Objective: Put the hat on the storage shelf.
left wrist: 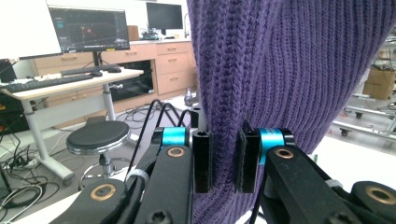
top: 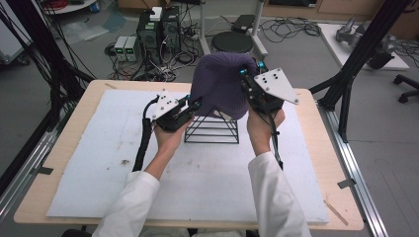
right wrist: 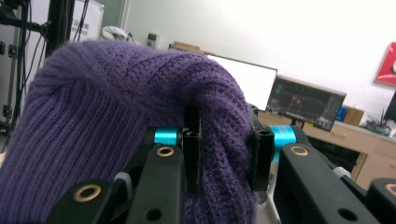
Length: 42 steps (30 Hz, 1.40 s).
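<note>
A purple knit beanie [top: 217, 84] sits over the top of a black wire stand [top: 211, 131] at the table's middle. My left gripper [top: 196, 103] grips the beanie's lower left edge; in the left gripper view its jaws pinch the ribbed purple knit [left wrist: 224, 161]. My right gripper [top: 250, 74] is shut on the beanie's right side, higher up. In the right gripper view a thick fold of the purple knit [right wrist: 224, 154] fills the gap between the jaws.
A white mat [top: 197, 168] covers the wooden table [top: 326, 163]. Beyond the far edge, on the floor, are computer boxes [top: 157, 29], cables and a round black stool [top: 232, 42]. Black frame posts [top: 360, 54] stand at both sides.
</note>
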### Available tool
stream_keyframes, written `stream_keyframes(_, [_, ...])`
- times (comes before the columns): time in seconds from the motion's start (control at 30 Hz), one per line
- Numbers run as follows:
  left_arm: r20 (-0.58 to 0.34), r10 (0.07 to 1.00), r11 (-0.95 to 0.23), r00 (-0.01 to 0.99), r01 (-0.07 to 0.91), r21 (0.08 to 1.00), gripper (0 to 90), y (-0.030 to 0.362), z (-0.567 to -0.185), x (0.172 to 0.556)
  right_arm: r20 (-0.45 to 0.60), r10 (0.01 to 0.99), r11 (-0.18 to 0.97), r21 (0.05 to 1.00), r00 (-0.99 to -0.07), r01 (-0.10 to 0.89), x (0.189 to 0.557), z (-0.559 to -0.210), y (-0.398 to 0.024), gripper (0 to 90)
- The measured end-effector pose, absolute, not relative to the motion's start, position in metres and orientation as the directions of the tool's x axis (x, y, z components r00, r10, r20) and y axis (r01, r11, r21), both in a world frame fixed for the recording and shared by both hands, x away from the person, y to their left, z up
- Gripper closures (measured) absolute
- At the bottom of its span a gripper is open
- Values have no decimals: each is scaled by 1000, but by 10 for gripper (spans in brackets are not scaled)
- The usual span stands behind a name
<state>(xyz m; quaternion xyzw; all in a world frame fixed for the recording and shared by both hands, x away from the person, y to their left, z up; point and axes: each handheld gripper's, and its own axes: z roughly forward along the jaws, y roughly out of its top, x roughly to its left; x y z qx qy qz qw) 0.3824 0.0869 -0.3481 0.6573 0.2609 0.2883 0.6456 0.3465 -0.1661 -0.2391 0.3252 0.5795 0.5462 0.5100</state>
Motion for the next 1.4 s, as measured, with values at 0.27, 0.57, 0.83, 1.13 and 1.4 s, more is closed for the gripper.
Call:
stream_keyframes(0.27, [25,709,-41,705,6,999,803,85,-366,383,-232,935,201,970,-269,-138,349,-258,-169,728])
stream_keyframes(0.57, [4,711,-50,703,45,998,799,86,-385,382,-225,933,206,974,-281,-94,349,-276,-169,723])
stream_keyframes(0.83, [-26,722,-37,691,76,996,799,91,-401,382,-227,925,221,974,-305,-56,350,-291,-165,714])
stream_keyframes(1.13, [-67,726,-30,685,129,991,793,95,-417,381,-212,920,225,974,-330,1,355,-314,-156,707])
stream_keyframes(1.4, [-74,746,-35,662,151,988,791,95,-422,380,-204,921,223,975,-332,21,356,-320,-158,692])
